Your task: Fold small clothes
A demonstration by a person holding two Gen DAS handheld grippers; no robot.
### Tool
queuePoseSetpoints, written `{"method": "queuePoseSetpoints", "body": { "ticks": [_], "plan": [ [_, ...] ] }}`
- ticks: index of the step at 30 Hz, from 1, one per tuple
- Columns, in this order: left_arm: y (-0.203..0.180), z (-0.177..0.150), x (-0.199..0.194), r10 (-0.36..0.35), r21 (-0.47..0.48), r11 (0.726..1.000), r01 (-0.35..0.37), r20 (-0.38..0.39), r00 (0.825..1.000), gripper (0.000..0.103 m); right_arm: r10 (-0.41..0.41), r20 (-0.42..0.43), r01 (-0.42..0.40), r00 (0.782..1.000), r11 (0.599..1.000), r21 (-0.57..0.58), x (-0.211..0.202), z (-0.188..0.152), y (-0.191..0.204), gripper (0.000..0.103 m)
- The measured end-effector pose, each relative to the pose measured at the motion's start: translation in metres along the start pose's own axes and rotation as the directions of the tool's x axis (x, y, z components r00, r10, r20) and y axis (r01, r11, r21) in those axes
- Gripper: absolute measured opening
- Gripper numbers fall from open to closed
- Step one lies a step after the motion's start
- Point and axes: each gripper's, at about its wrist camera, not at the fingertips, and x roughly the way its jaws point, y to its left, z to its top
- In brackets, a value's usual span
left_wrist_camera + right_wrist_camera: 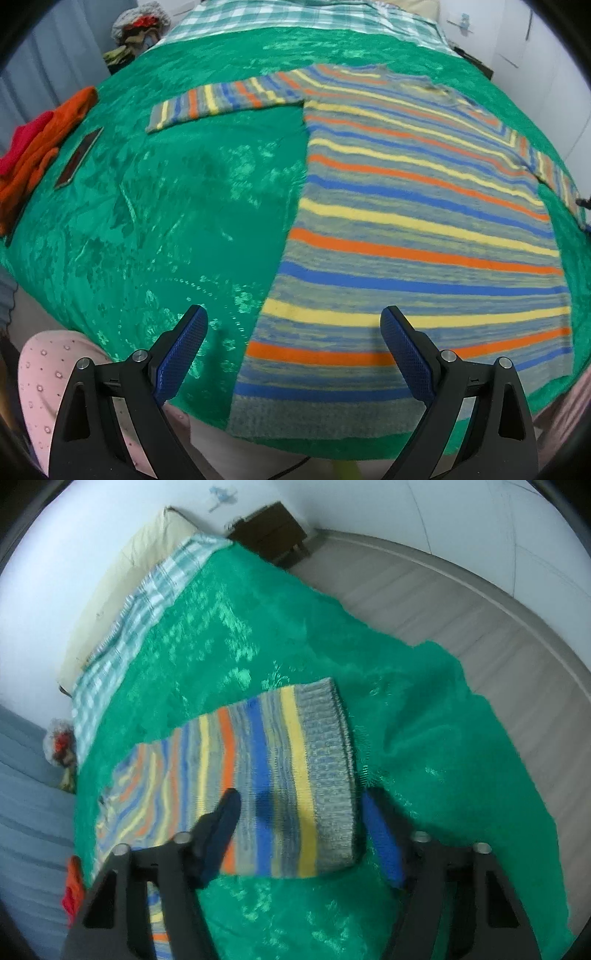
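Observation:
A knitted sweater with orange, yellow and blue stripes lies flat on the green bedspread, one sleeve stretched out to the left. My left gripper is open just above the sweater's lower left hem corner, nothing between its blue pads. In the right wrist view the other sleeve lies across the bedspread, ending in a grey ribbed cuff. My right gripper is open and straddles the cuff end; its pads do not visibly press the fabric.
Orange and red clothes and a flat dark phone-like object lie at the bed's left edge. A checked sheet and a pillow are at the head. Floor and a dark nightstand border the right side.

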Motion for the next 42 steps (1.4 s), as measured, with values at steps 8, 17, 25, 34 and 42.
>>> {"method": "queuePoseSetpoints", "body": {
  "ticks": [8,17,25,34,42],
  "plan": [
    [0.014,-0.004,0.002,-0.001,-0.054,0.999,0.003,0.029,1.000,0.095,-0.077,0.139,0.097,0.987,0.985,-0.141,-0.049,-0.002,0.073,0.006],
    [0.022,0.001,0.001,-0.012,-0.060,0.998,0.016,0.065,0.998,0.095,0.186,0.020,-0.138,0.982,0.797,-0.588,-0.047,-0.068,0.315,0.006],
    [0.037,-0.001,0.002,-0.027,-0.110,0.993,0.034,0.060,0.998,0.095,0.406,-0.277,-0.489,0.871,0.777,-0.396,0.033,-0.096,0.348,0.071],
    [0.033,0.001,0.008,-0.025,-0.101,0.994,0.030,0.052,0.998,0.095,0.106,-0.317,-0.197,0.942,0.943,-0.270,0.100,-0.086,0.241,0.069],
    [0.023,-0.002,0.008,-0.010,-0.055,0.998,0.013,0.051,0.999,0.095,-0.054,-0.066,0.018,0.996,0.890,-0.456,0.031,-0.097,0.209,0.053]
  ]
}}
